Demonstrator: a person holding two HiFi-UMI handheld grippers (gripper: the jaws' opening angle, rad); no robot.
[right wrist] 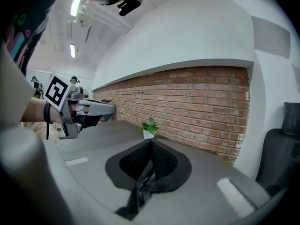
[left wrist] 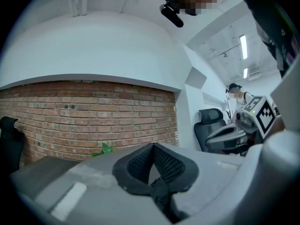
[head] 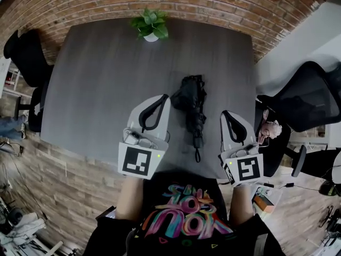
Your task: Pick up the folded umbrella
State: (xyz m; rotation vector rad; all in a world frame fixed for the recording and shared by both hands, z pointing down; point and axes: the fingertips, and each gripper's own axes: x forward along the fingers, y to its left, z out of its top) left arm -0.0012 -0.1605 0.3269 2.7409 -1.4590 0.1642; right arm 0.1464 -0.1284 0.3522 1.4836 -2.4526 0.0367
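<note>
At the far left a black chair (head: 25, 57) stands beside the grey table (head: 96, 79). The left gripper (head: 161, 99) hovers above the table's near edge. Its jaws are pressed together with nothing between them. Its own view looks almost level across the table toward the brick wall (left wrist: 93, 111) and shows no umbrella. A small potted plant (head: 151, 24) sits at the table's far edge.

The folded umbrella (head: 192, 106) lies flat on the table between the two grippers, running lengthwise away from the person. Its bunched fabric is at the far end, and its slim end with a strap loop (head: 197, 154) points toward the near edge. Neither gripper touches it.

The right gripper (head: 226, 114) hangs just to its right, with its jaws likewise closed and empty, and it too points over the umbrella rather than at it. A second chair (head: 311, 97) stands off the table's right side.

This looks like the approach step, since the umbrella is flanked but not yet grasped. The next move calls for one gripper to spread its jaws, tip downward and come in over the umbrella. It would then close across the umbrella before lifting. The slim end near the strap probably offers a firmer hold than the loose fabric.
</note>
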